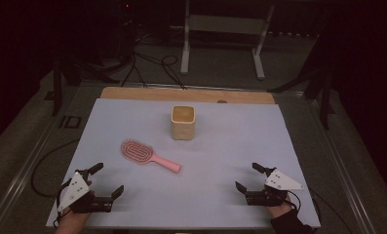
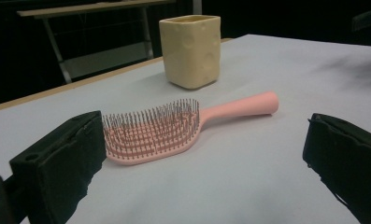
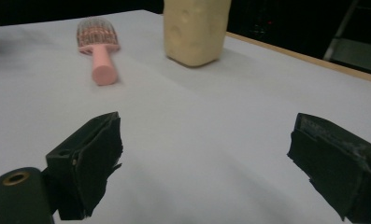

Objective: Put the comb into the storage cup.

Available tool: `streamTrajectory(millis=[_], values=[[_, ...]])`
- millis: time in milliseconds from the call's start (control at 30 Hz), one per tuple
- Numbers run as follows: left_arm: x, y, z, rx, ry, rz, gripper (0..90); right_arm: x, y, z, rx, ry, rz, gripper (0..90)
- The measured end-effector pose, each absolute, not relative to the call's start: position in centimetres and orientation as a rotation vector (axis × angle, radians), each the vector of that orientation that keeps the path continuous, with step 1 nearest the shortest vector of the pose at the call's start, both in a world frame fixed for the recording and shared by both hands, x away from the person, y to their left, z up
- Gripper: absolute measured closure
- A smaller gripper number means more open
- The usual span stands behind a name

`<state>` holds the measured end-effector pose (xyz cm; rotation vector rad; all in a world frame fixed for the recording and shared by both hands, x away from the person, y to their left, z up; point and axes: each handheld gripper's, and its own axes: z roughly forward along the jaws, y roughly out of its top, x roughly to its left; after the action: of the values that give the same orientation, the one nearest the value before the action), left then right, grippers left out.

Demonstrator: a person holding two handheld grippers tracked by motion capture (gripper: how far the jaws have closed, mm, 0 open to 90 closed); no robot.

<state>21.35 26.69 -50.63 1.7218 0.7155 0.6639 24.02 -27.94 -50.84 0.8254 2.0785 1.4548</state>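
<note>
- The left gripper (image 1: 106, 180) rests at the near left edge of the table (image 1: 230, 146), jaws spread wide with nothing between them.
- The right gripper (image 1: 247, 176) sits at the near right edge, jaws equally wide and empty.
- The pink hairbrush (image 1: 148, 155) lies flat, bristles up, just beyond the left gripper and well apart from the right one, so the left hand looks better placed to take it.
- Its long axis runs diagonally: head toward the far left, handle (image 2: 241, 105) pointing near right, toward the middle of the table.
- Beyond the hairbrush stands a cream cup (image 1: 183, 122), upright, close to it but not touching.
- No writing or brand is readable.
</note>
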Motion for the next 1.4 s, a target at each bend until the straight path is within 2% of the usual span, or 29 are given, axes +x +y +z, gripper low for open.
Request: streamTrajectory(millis=[800,1133,1400], values=[[21.5,26.6,-50.0,1.720,0.729,0.627,0.0,23.9,-27.7,-50.6,0.816,2.055,1.426,9.2],[21.6,26.6,-48.2,1.722,0.735,0.623,0.0,23.7,-27.6,-50.5,0.804,2.050,1.423,9.3],[22.5,25.8,-46.6,1.741,0.730,0.571,0.0,23.8,-27.7,-50.4,0.810,2.037,1.429,9.3]])
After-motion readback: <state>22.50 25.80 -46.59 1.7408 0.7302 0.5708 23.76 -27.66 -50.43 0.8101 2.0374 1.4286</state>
